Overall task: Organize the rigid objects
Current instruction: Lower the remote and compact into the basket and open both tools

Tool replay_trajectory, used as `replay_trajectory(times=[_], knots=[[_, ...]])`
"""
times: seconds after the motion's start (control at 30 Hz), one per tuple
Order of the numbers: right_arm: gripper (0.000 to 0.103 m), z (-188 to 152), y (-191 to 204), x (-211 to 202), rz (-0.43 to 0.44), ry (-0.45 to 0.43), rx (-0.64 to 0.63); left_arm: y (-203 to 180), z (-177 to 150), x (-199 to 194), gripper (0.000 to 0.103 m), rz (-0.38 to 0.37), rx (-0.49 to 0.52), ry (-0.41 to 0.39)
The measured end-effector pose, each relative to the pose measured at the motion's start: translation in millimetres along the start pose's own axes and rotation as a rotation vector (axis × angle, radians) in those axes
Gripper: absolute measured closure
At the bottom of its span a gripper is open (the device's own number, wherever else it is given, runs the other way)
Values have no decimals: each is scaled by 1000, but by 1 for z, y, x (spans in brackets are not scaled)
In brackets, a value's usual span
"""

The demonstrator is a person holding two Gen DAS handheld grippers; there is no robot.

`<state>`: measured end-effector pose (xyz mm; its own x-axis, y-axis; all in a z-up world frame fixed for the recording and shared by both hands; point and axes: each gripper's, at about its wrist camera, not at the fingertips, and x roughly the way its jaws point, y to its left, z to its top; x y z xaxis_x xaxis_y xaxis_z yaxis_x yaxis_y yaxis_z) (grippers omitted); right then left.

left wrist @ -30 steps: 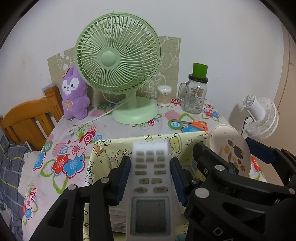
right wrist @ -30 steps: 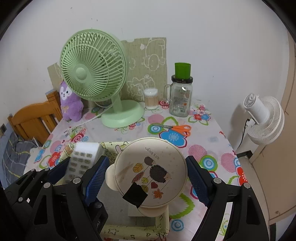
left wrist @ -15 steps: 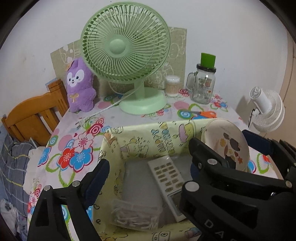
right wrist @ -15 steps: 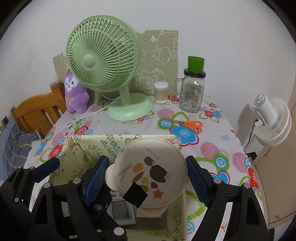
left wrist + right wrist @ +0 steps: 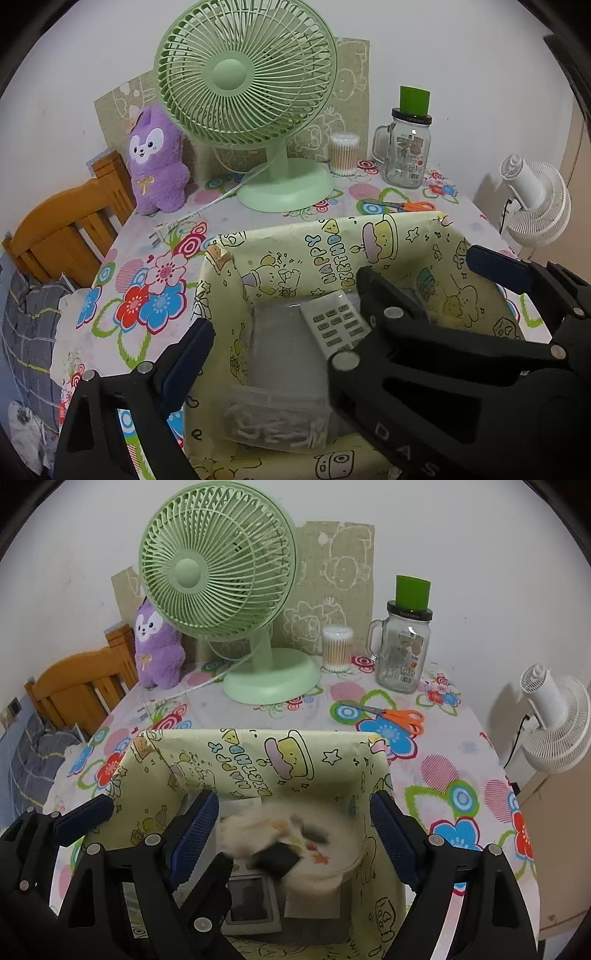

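1. Right wrist view: right hand-held gripper (image 5: 291,834) stands wide open over the box (image 5: 258,771); the blurred round mirror (image 5: 295,842) lies between its fingers, inside the box.
2. Left hand-held gripper (image 5: 280,332) gapes, holding nothing; remote (image 5: 334,323) lies in the box at 1 o'clock, long axis toward 11.
3. Scissors (image 5: 391,714) rest on the counter (image 5: 332,698) at 1 o'clock, nearer the right hand.

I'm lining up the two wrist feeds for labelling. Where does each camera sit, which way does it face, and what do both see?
Left wrist: on the left gripper, looking forward and down into the yellow box at the remote; its open fingers show, with the right gripper crossing in front.
Right wrist: on the right gripper, over the same box, facing the blurred hedgehog mirror; its open fingers show, the left gripper at lower left.
Shared: box, green fan, orange scissors.
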<state>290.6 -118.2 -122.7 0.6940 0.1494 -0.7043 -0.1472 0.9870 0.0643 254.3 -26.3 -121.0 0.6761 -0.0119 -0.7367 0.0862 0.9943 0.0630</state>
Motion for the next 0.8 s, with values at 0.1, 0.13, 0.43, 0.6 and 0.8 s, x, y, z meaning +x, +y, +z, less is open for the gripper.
replay_trajectory(times=[0.1,0.13,0.43,0.6,0.8], knots=[[8,0,1,-6,9,-8,-5,1,-1,-4,7,-12,-1,-5],[7,-1,1,-8,7,-10,-4,1,-1,-6,7,-14,0,-5],[3,-9,3,-35,-23,-36,2,-3,-9,-30,6,-43,8,-28],[2,-16,5,-56,-32,-61,-4,-5,-16,-48,6,-48,5,-56],[2,-23,9,-80,-39,-79,-13,-5,-25,-67,6,-62,-3,-78]])
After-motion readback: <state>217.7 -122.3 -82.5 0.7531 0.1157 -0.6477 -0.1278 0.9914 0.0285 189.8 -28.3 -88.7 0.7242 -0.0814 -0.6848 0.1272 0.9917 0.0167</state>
